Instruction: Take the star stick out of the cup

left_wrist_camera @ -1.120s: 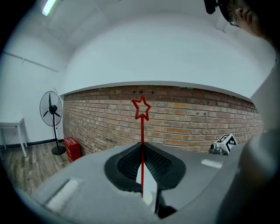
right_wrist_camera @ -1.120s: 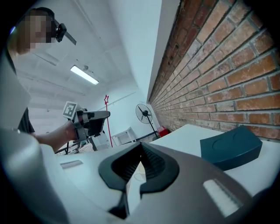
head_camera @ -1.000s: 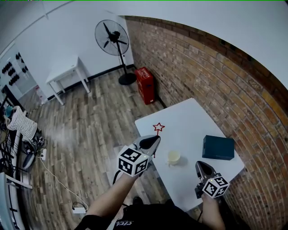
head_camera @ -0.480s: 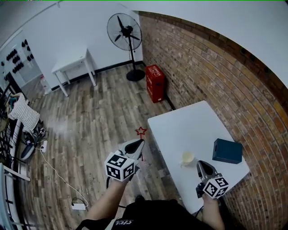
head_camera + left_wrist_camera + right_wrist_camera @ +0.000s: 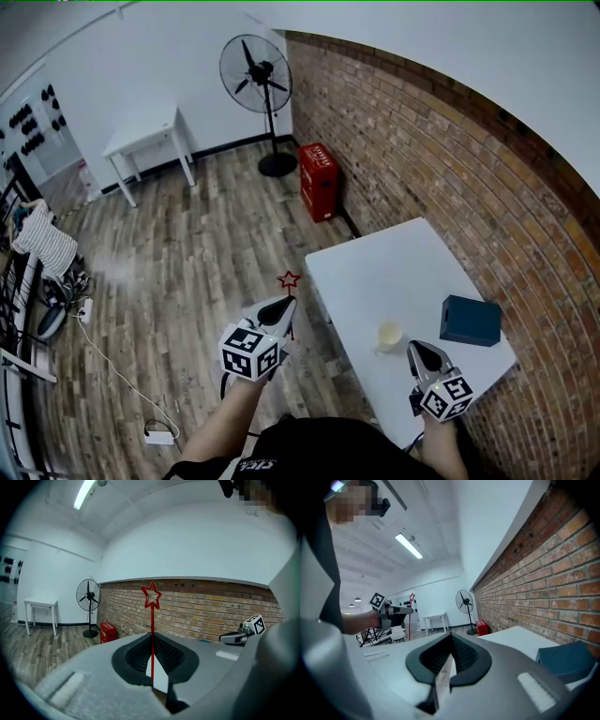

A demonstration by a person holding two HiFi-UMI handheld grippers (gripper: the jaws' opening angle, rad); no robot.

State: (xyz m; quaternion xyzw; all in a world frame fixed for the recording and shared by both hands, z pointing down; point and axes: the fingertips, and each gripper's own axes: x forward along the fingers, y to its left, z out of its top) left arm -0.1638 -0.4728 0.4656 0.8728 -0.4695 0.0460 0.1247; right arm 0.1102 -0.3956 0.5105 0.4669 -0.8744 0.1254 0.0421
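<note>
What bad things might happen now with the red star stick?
The thin red star stick is pinched only by its stem in the left gripper, out over the wooden floor; a slip would likely drop it there. The shut right gripper sits close beside the small pale cup on the white table and might bump it.

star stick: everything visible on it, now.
The star stick is a thin red rod topped by an outlined, hollow five-point star, possibly plastic or wire. It stands nearly upright, its lower shaft pinched between the shut jaws of the left gripper. It is clear of the cup, held over the floor beside the table.
</note>
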